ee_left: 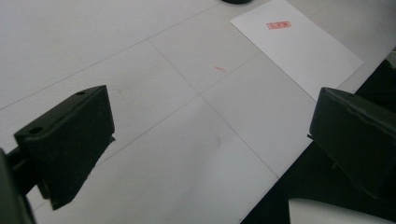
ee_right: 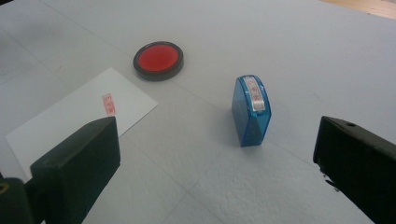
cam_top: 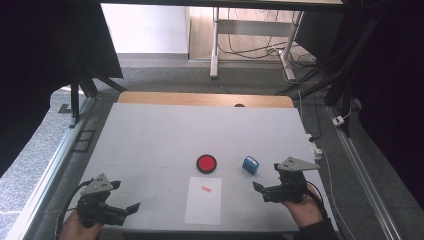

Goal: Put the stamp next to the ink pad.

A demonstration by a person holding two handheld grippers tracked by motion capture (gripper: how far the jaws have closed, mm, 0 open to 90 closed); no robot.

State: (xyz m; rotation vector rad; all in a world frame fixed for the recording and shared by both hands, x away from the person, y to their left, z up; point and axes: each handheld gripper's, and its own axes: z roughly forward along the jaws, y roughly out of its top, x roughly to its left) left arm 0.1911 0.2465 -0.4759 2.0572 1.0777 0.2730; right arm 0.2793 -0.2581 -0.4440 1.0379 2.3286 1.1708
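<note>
A blue stamp (cam_top: 250, 165) stands upright on the white table, right of a round red ink pad (cam_top: 206, 163). In the right gripper view the blue stamp (ee_right: 251, 110) stands ahead, apart from both jaws, with the ink pad (ee_right: 158, 60) farther off. A white sheet of paper (cam_top: 203, 200) with a small red stamp mark (cam_top: 206, 189) lies near the front edge. My right gripper (cam_top: 267, 182) hovers open just short of the stamp, nothing between its jaws. My left gripper (cam_top: 126, 197) stands open at the front left, over bare table, and the sheet (ee_left: 299, 46) lies beyond its jaws.
The white table (cam_top: 150, 140) reaches back to a wooden strip (cam_top: 200, 98). Dark frame posts (cam_top: 75, 100) flank the left side and cables (cam_top: 320, 150) run along the right. The front table edge (ee_left: 261, 196) lies close under the left gripper.
</note>
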